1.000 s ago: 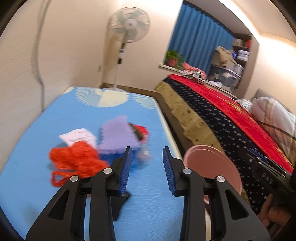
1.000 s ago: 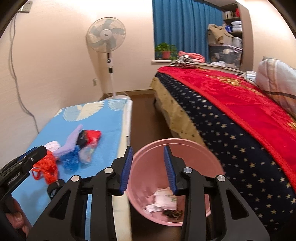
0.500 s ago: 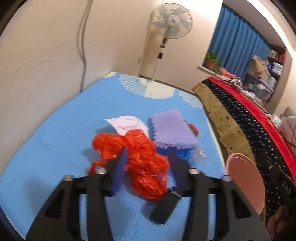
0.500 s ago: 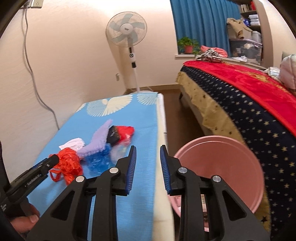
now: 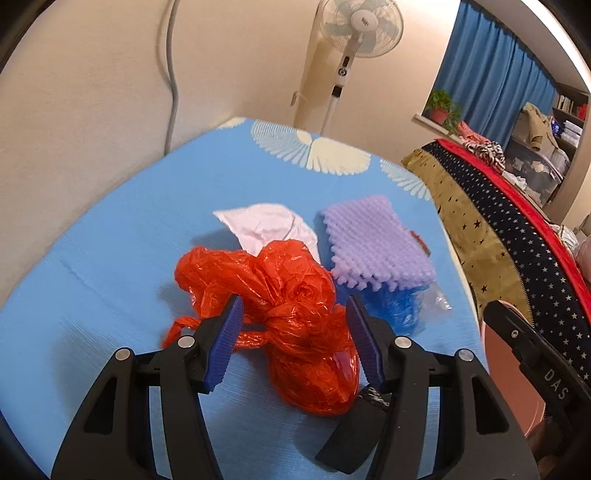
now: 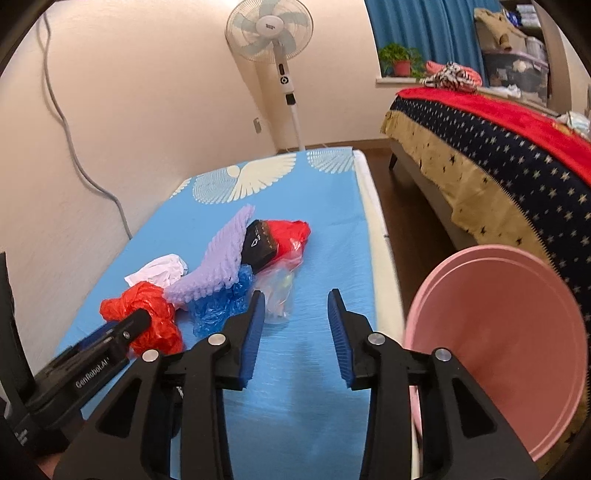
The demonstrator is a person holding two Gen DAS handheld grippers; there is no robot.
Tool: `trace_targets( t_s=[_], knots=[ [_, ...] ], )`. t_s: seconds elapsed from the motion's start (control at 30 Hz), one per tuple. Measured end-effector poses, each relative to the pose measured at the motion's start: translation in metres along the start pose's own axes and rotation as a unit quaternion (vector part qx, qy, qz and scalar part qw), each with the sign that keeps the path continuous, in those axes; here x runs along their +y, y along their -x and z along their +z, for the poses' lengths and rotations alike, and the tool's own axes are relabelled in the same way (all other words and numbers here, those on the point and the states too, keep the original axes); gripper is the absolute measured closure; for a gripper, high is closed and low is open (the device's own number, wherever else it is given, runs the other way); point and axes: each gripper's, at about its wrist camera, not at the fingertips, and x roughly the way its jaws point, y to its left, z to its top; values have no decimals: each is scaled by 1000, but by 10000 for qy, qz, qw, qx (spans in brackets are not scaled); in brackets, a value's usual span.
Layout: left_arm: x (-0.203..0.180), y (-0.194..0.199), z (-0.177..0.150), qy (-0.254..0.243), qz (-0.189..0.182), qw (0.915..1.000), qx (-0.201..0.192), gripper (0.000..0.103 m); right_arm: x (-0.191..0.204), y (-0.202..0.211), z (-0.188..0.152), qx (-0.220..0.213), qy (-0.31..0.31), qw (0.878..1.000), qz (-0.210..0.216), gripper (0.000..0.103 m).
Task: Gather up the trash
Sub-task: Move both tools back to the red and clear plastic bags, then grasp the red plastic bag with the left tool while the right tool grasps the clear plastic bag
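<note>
**A:** How far along are you with the trash?

**B:** I am judging it as early to middle. I am looking at a pile on the blue surface (image 6: 325, 206): an orange plastic bag (image 5: 284, 317), a white crumpled paper (image 5: 266, 225), a purple foam sheet (image 5: 373, 240), a blue plastic bag (image 6: 218, 302), a clear plastic bag (image 6: 277, 288) and a black-and-red wrapper (image 6: 273, 240). All 6 are lying outside the pink bin (image 6: 498, 332), so they are all left to collect. I cannot see into the bin from here.

**A:** What are your tongs doing?

**B:** My left tongs (image 5: 293, 343) are standing open around the orange plastic bag, with the bag between the pads but not being pinched as far as I can tell. My right tongs (image 6: 295, 332) are opening over bare blue cover, with nothing between them, just beside the clear plastic bag.

**A:** Any room to move?

**B:** I am seeing open cover toward the wall and at the far end near the fan (image 6: 271, 33). The tight side is on my right: the surface's edge is running just beside the bin, which is sitting between the surface and the bed (image 6: 498, 147). The pile is overlapping, so I am expecting the foam sheet to shift if I drag the bag.
</note>
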Motion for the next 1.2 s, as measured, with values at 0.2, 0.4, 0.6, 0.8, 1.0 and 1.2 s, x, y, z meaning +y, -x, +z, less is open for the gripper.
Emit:
trace_targets(
  t_s=[0.2, 0.4, 0.6, 0.8, 1.0, 1.2],
  knots=[
    [0, -12, -3, -8, 37, 9998, 186, 46, 2, -24, 0, 194, -142, 9994, 251, 66],
    [0, -15, -3, -65, 33, 9997, 244, 51, 3, -46, -1, 388, -276, 9984, 303, 66],
    [2, -14, -2, -47, -47, 9998, 201, 63, 8, -53, -1, 521, -154, 9977, 412, 90],
    [3, -5, 1, 11, -134, 9999, 91, 70, 3, -37, 1, 444, -183, 9982, 346, 92],
    [3, 13, 3, -2, -148, 9999, -82, 71, -6, -10, 0, 300, -212, 9991, 206, 92],
    [5, 30, 4, -26, -139, 9996, -235, 71, -12, 18, -1, 158, -214, 9996, 83, 92]
  ],
)
